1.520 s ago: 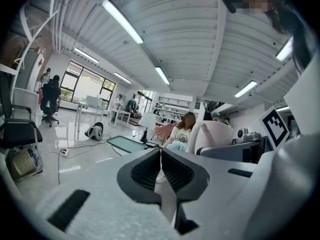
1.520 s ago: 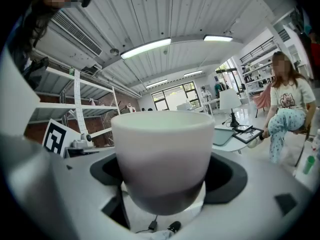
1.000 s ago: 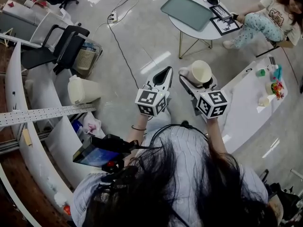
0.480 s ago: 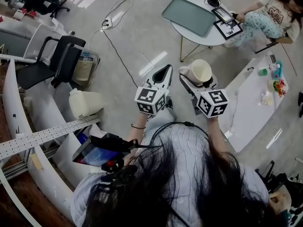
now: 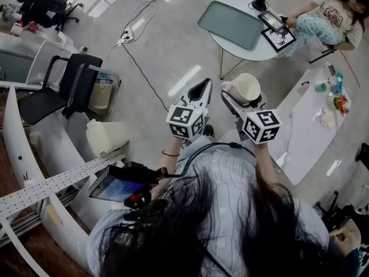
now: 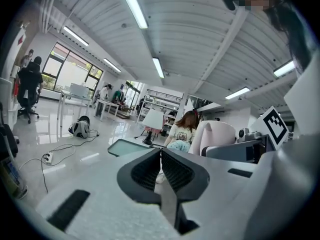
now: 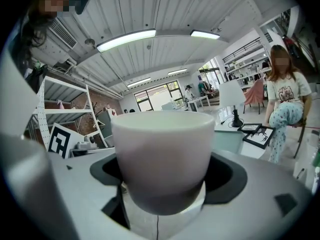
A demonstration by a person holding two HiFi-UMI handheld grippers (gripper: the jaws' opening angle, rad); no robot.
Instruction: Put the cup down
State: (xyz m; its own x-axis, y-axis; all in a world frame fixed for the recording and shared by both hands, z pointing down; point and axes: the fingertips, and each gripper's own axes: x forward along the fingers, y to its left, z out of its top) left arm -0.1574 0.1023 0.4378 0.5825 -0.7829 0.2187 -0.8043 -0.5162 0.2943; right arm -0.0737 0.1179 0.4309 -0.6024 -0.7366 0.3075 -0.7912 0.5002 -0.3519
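Observation:
A cream-white cup (image 5: pixel 244 88) with a handle on its left is held upright in the air, over the grey floor. My right gripper (image 5: pixel 243 101) is shut on it from below. In the right gripper view the cup (image 7: pixel 161 154) fills the middle, and the dark jaws of the right gripper (image 7: pixel 162 186) clasp its lower part. My left gripper (image 5: pixel 199 91) hangs just left of the cup, apart from it. In the left gripper view the ribbed pads of the left gripper (image 6: pixel 161 159) meet with nothing between them, and the cup (image 6: pixel 216 136) shows at the right.
A round white table (image 5: pixel 260 41) with a teal tray (image 5: pixel 230 17) and framed pictures stands ahead, with a seated person (image 5: pixel 323 19) beside it. A long white table (image 5: pixel 302 126) with small items runs at the right. At the left are a black chair (image 5: pixel 63 88), a white bin (image 5: pixel 108 136) and floor cables.
Both grippers keep their pose with the cup still held. The head view has swung slightly, so the room has slid downwards and to the right.

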